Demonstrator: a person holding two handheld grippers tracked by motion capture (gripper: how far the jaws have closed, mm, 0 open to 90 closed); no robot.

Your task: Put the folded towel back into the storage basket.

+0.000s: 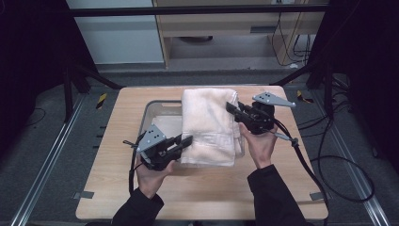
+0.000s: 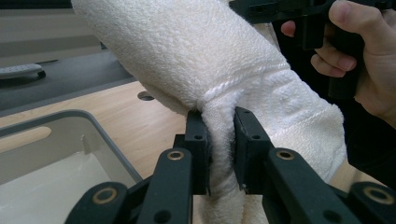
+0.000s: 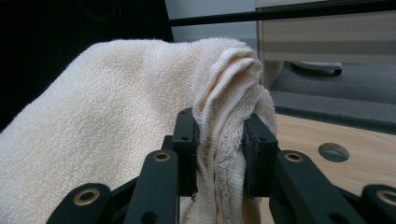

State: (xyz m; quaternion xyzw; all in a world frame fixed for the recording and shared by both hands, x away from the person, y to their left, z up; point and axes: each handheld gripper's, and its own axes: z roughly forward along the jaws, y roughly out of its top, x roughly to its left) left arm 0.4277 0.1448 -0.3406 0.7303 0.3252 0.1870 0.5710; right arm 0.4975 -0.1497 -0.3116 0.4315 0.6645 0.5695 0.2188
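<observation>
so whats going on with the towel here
A person holds a tool in each hand, and both are clamped on a folded cream towel. The left tool pinches the near edge; the right tool pinches a bunch of folds at the far side. The towel is held over a clear plastic bin on the wooden table, draped between the two tools.

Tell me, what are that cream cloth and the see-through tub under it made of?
The towel looks like cotton terry: looped, fuzzy pile with a woven border band. The tub seems to be clear, smooth plastic, since the table shows through its wall.
</observation>
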